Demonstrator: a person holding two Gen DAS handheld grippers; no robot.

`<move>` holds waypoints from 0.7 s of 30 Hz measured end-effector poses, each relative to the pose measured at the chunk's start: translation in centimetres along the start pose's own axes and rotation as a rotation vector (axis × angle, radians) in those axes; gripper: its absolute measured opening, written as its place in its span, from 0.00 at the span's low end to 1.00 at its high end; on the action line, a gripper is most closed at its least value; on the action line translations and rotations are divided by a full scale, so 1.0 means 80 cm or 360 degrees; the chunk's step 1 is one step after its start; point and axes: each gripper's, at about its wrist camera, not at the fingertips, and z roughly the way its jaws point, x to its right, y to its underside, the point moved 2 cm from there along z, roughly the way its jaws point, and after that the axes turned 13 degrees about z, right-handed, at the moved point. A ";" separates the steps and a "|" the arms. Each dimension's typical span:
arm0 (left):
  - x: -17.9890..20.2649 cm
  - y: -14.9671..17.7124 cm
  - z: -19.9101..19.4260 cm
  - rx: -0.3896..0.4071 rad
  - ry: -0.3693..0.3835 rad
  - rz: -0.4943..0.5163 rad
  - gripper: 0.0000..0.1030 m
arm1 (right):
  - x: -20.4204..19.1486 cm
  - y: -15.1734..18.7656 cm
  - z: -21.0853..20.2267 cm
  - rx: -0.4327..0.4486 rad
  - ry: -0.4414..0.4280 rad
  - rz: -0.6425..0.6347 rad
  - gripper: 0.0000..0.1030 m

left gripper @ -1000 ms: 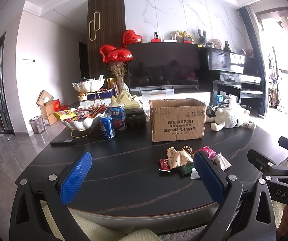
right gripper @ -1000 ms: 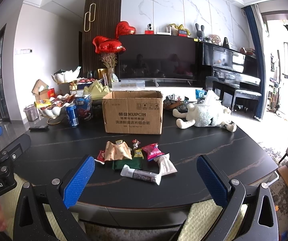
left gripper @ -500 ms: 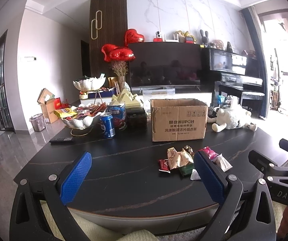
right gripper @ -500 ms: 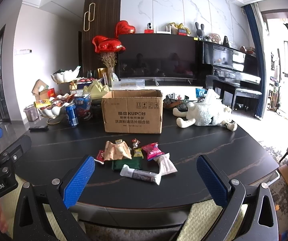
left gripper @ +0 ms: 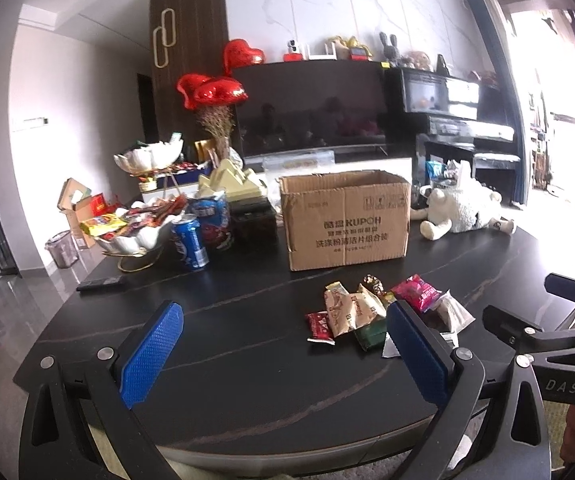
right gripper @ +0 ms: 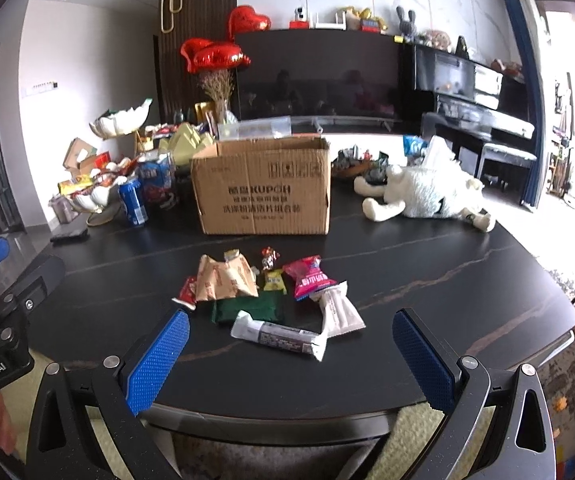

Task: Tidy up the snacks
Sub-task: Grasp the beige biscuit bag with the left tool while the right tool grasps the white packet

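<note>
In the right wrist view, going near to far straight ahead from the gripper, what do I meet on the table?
Right gripper → white-and-grey bar wrapper → dark green packet → small yellow packet → gold-and-red candy → cardboard box.

A loose cluster of snack packets lies flat on the dark worktop [right gripper: 427, 280], just in front of an open cardboard box [right gripper: 263, 190]; a tan packet [right gripper: 227, 278] sits at the left with a small red one [right gripper: 186, 290] touching its left edge; a dark green packet [right gripper: 247, 310] lies below it; a pink packet [right gripper: 309, 276] lies right; a white wrapper [right gripper: 339, 310] and a grey-white bar [right gripper: 279, 334] lie nearest.
</note>
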 end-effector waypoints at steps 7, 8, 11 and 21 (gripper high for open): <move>0.015 -0.002 0.042 0.0017 0.0085 0.0013 1.00 | 0.017 -0.006 0.048 -0.0082 0.0023 0.0037 1.00; 0.017 -0.003 0.048 0.0020 0.0099 0.0014 1.00 | 0.019 -0.007 0.053 -0.0094 0.0031 0.0041 1.00; 0.024 -0.006 0.071 -0.0001 0.0145 0.0016 1.00 | 0.026 -0.010 0.072 -0.0117 0.0074 0.0039 1.00; 0.045 0.004 0.170 -0.0263 0.0323 -0.0016 1.00 | 0.040 -0.016 0.143 -0.0240 0.0104 0.0088 0.96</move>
